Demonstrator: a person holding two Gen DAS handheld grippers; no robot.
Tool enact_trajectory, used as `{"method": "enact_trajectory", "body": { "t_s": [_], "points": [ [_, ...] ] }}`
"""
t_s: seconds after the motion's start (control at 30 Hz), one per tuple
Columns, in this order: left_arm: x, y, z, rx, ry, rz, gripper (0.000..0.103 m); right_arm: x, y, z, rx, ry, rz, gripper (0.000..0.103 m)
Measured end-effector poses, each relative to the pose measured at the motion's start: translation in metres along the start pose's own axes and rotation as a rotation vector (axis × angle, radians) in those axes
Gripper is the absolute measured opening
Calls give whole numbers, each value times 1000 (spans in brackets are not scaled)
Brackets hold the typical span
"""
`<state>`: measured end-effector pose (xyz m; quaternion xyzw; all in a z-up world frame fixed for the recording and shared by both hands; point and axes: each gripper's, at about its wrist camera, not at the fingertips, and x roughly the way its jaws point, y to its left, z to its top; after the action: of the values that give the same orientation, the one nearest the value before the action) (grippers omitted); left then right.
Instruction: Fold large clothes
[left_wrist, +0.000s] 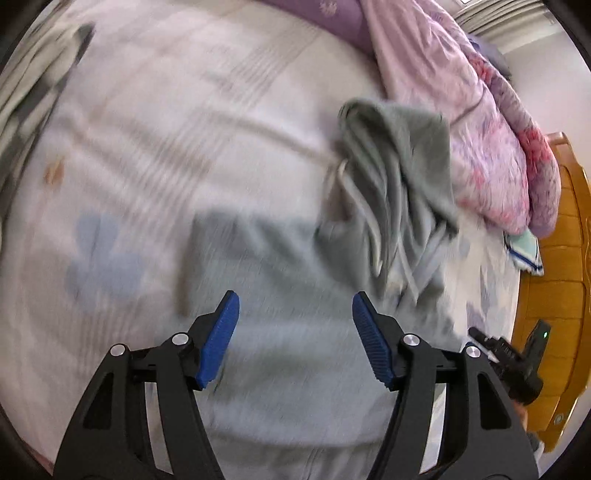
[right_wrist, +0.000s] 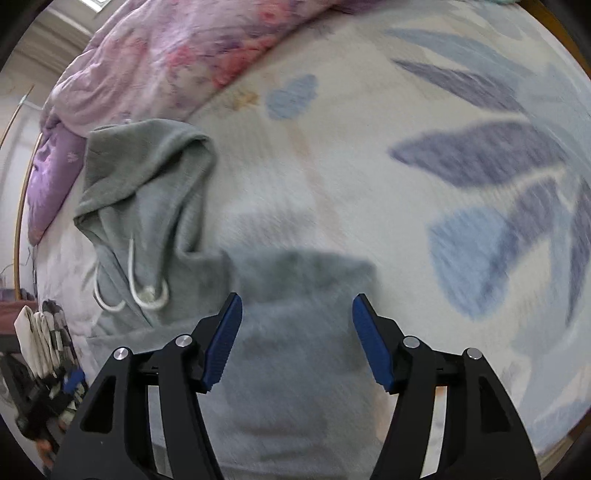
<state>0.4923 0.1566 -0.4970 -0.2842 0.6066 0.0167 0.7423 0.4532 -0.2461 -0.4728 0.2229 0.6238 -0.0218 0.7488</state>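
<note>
On the bed (left_wrist: 155, 122), centre of both frames:
Hoodie (left_wrist: 399, 177): grey, hood bunched at upper right of my left view, drawstrings loose.
Left hand-held gripper (left_wrist: 295, 314): jaws apart, nothing between my pads, above the hoodie's blurred body.
Right hand-held gripper (right_wrist: 297, 314): jaws apart, gripping nothing.
Quilt (left_wrist: 480, 122): pink floral, right edge.

Soft daylight, heavy motion blur

We see both fisheye views smeared across the pale leaf-printed bedsheet (right_wrist: 369, 166); edges bow and darken, while the black blue-padded gripper fingers (left_wrist: 221, 339) stay sharp.
</note>
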Motion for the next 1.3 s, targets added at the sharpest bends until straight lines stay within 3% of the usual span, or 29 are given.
{"method": "enact_trajectory", "body": {
  "t_s": [0.17,0.3,0.33,0.37,0.43,0.57,0.73,0.77,0.8,0.87,0.93,1.0,1.03,1.1,1.13,1.2,1.3],
  "points": [
    [51,-27,64,44,40,113,65,39,26,39,-6,9,67,59],
    [83,-45,100,80,59,130,65,63,39,68,36,25,105,58],
    [91,-51,109,105,61,142,65,68,41,74,43,29,115,53],
    [99,-56,114,130,76,161,65,72,42,79,43,37,116,43],
    [117,-62,126,176,113,206,61,83,47,88,43,60,108,39],
    [131,-69,143,196,101,211,60,98,40,104,128,64,167,39],
    [141,-70,155,192,93,207,60,99,39,119,145,52,208,38],
    [144,-70,157,197,94,217,58,99,40,121,131,46,198,17],
    [145,-71,160,202,92,220,45,97,41,123,111,38,178,6],
    [142,-68,166,189,100,238,1,82,41,123,97,-8,186,6],
    [132,-54,171,84,70,150,0,57,36,119,83,-64,228,5],
    [114,-45,173,77,29,173,0,34,33,112,42,-95,234,5],
    [107,-42,174,79,24,141,0,22,32,109,16,-109,243,5],
    [99,-38,174,45,66,-11,0,9,31,97,-17,-128,226,5],
    [99,-39,174,47,71,-29,0,4,28,95,-21,-133,226,5],
    [105,-49,172,81,47,45,2,-2,23,91,-17,-166,198,5],
    [122,-58,177,90,73,63,11,-5,13,83,49,-192,230,5]
  ]
}}
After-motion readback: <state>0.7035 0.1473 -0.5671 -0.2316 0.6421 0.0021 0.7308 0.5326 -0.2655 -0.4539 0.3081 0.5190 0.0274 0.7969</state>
